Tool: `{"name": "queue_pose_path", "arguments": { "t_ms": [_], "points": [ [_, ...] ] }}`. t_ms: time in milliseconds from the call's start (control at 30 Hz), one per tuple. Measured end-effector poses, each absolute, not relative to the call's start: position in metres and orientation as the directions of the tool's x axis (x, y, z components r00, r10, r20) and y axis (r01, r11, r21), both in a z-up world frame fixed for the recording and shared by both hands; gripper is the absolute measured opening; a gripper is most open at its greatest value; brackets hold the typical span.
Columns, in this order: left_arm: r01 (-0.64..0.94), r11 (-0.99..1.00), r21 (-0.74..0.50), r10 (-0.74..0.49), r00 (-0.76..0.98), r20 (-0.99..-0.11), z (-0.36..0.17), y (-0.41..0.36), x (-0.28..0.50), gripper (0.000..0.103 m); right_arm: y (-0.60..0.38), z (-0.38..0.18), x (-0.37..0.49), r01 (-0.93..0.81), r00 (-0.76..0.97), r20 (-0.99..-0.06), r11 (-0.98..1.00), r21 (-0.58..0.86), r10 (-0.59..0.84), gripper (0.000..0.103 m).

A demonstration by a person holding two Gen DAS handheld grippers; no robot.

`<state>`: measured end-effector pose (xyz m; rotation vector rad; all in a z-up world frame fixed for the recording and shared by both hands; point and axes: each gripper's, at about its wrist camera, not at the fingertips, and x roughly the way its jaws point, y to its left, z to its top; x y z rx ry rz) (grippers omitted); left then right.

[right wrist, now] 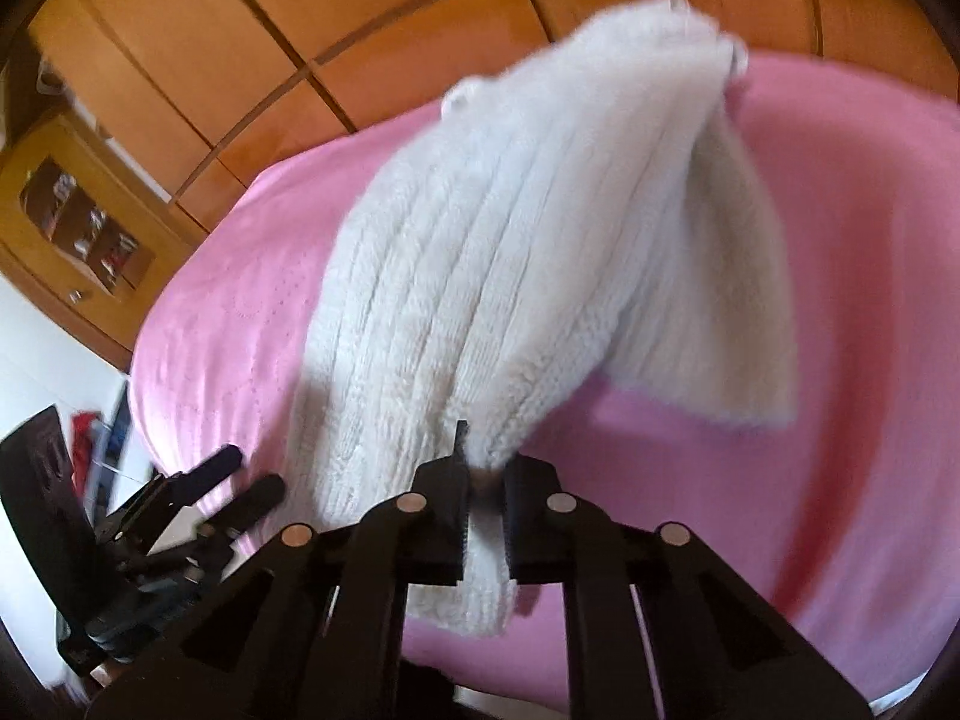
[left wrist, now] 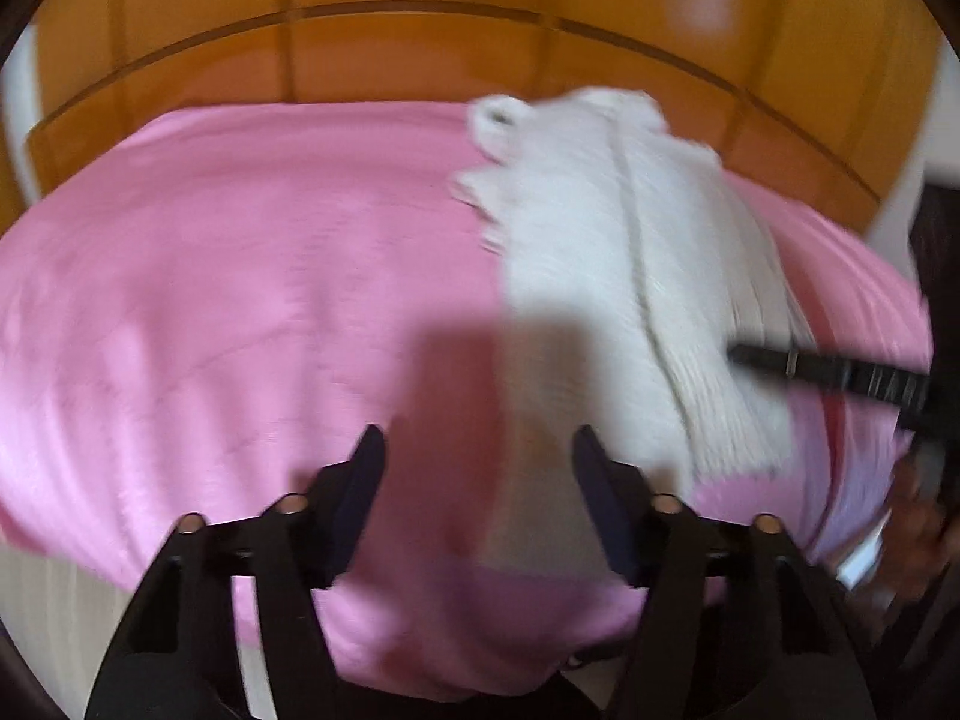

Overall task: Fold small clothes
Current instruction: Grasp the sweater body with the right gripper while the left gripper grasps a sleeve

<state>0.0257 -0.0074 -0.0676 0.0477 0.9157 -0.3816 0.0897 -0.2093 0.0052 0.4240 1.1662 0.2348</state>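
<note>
Pink-covered bed [left wrist: 240,300] before wooden wardrobe [right wrist: 252,30]

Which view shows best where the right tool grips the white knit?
The right wrist view: the right tool is shut on an edge of the white knit garment, which rises off the pink bedcover. The left wrist view shows only that tool's fingers reaching the garment from the right; the pinch is blurred.

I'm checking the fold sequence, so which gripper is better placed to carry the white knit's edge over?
Right. The right gripper is already shut on an edge of the white knit garment and has it lifted off the pink bedcover. The left gripper is open above the cover, gripping nothing.
</note>
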Motion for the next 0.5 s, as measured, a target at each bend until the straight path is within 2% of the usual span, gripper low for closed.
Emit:
{"name": "queue_pose_path", "arguments": {
  "t_ms": [67,133,167,200,233,267,300,500],
  "points": [
    [0.389,0.915,-0.108,-0.319,0.532,-0.784,-0.069,-0.019,0.022,0.059,-0.221,0.027,0.085,0.011,0.443,-0.823,0.916,0.401,0.355,0.007],
    [0.437,0.897,-0.060,-0.310,0.527,-0.791,-0.074,-0.035,0.021,0.059,-0.238,0.052,0.081,0.003,0.520,-0.814,0.952,0.305,0.259,0.007],
    [0.448,0.893,-0.035,-0.299,0.533,-0.792,-0.076,-0.039,0.021,0.055,-0.250,0.062,0.081,0.017,0.553,-0.807,0.966,0.259,0.206,0.007],
    [0.460,0.888,-0.020,-0.297,0.539,-0.788,-0.076,-0.044,0.020,0.042,-0.261,0.069,0.080,0.039,0.575,-0.801,0.973,0.228,0.165,0.007],
    [0.477,0.879,-0.010,-0.303,0.541,-0.784,-0.076,-0.049,0.019,0.036,-0.276,0.077,0.082,0.078,0.600,-0.793,0.980,0.185,0.102,0.007],
    [0.481,0.876,-0.003,-0.304,0.548,-0.780,-0.075,-0.051,0.019,0.021,-0.288,0.081,0.084,0.107,0.612,-0.788,0.982,0.157,0.059,0.007],
    [0.487,0.873,0.009,-0.302,0.556,-0.774,-0.073,-0.053,0.019,0.012,-0.306,0.085,0.086,0.152,0.622,-0.783,0.982,0.114,-0.005,0.007],
    [0.460,0.887,-0.048,-0.341,0.581,-0.739,-0.048,-0.037,0.031,0.009,-0.380,0.075,0.107,0.368,0.581,-0.772,0.929,-0.033,-0.257,0.007]
  ]
}}
